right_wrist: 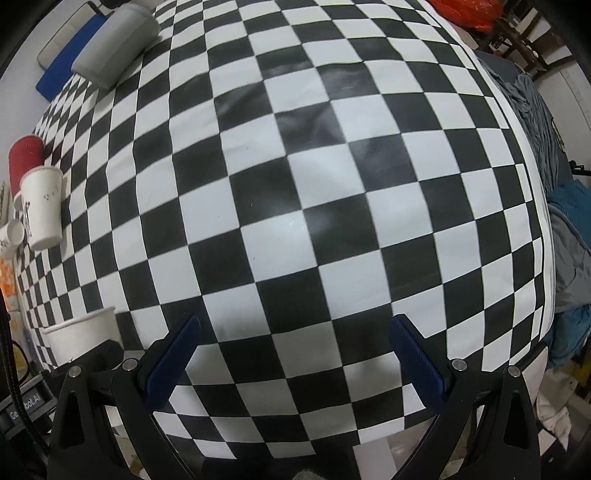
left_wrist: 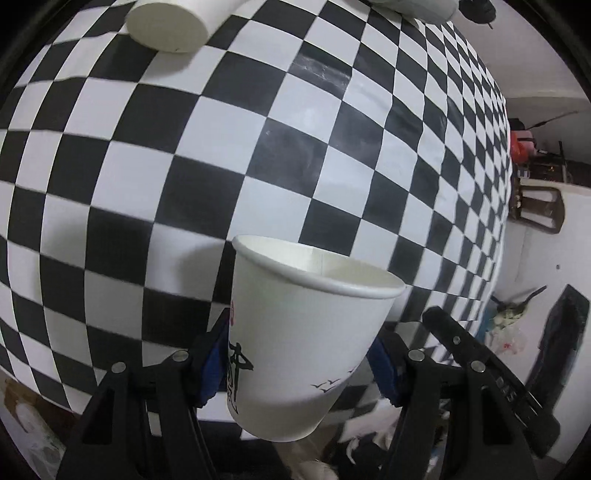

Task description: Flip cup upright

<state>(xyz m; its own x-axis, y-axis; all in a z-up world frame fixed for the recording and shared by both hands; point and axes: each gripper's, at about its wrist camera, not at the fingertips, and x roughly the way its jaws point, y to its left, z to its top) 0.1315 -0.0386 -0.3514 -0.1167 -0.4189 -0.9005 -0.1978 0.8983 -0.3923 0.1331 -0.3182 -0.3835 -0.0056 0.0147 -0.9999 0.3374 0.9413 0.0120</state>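
In the left wrist view my left gripper [left_wrist: 299, 365] is shut on a white paper cup [left_wrist: 295, 343] with black lettering and small bird marks. The cup's open mouth faces up and tilts to the right, and it hangs above the near edge of the checkered table [left_wrist: 258, 155]. The blue pads [left_wrist: 212, 369] press its two sides. The same cup shows in the right wrist view [right_wrist: 83, 338] at the lower left. My right gripper [right_wrist: 295, 365] is open and empty above the table's near edge.
In the left wrist view a white cup [left_wrist: 170, 26] lies on its side at the far left. In the right wrist view a red cup [right_wrist: 24, 162], a white cup [right_wrist: 42, 206] and a small white cup [right_wrist: 11, 236] lie at the left edge, with a grey roll [right_wrist: 114, 48] at the far left.
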